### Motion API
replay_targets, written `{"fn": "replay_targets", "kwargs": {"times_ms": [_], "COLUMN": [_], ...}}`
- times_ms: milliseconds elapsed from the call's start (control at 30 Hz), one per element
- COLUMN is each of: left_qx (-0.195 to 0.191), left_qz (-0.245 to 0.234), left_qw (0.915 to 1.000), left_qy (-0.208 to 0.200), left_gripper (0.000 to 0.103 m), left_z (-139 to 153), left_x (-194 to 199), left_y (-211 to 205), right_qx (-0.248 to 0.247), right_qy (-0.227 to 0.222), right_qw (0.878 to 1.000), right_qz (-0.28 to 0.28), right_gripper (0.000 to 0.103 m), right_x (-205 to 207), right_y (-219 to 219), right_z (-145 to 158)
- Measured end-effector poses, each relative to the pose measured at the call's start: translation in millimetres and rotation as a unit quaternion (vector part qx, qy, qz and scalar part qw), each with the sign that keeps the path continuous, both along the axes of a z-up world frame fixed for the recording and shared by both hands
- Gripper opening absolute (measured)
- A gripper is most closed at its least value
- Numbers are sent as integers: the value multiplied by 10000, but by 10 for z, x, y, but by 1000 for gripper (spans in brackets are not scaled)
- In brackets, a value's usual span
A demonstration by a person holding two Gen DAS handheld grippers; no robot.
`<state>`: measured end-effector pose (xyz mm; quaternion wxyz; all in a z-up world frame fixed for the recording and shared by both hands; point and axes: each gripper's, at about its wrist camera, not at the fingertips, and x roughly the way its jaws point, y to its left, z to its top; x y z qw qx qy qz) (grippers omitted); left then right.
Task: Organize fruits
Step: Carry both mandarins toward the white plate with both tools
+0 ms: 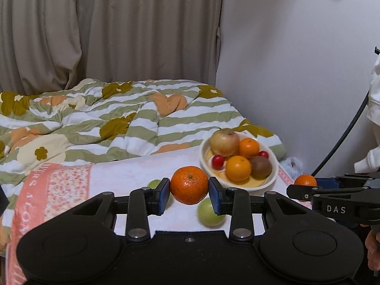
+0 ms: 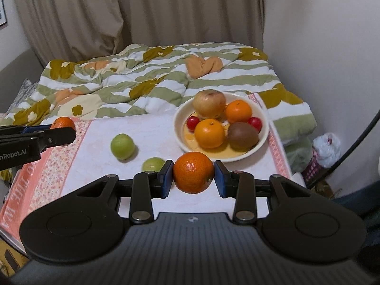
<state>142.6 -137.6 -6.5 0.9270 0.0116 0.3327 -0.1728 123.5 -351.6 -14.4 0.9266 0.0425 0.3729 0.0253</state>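
The left gripper (image 1: 189, 192) held a tangerine (image 1: 189, 184) above the towel (image 1: 133, 175), stem scar facing up toward the camera; the right gripper (image 2: 193, 176) clamped a second tangerine (image 2: 193, 172), its stem end turned low and right; both fruits were round, with no clear long axis; two green fruits (image 2: 122, 146) lay on the towel beside the filled bowl (image 2: 178, 121).
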Motion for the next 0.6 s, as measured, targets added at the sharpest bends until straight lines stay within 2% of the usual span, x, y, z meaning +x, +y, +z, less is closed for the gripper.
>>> {"fn": "replay_targets", "kwargs": {"times_ms": [300,600], "left_qx": [33,277], "left_qz": [246,273], "left_qw": [9997,9990], "left_qy": [25,239], "left_gripper": [39,39], "left_z": [-126,-411], "left_x": [185,512], "left_y": [-681,-1104], "right_qx": [-103,-21], "right_qy": [24,172], "right_qw": [9987,9979], "right_qz": [507,630], "right_gripper": [52,52], "right_x": [309,644], "right_y": [-587,-886], "right_z": [-152,-402]}}
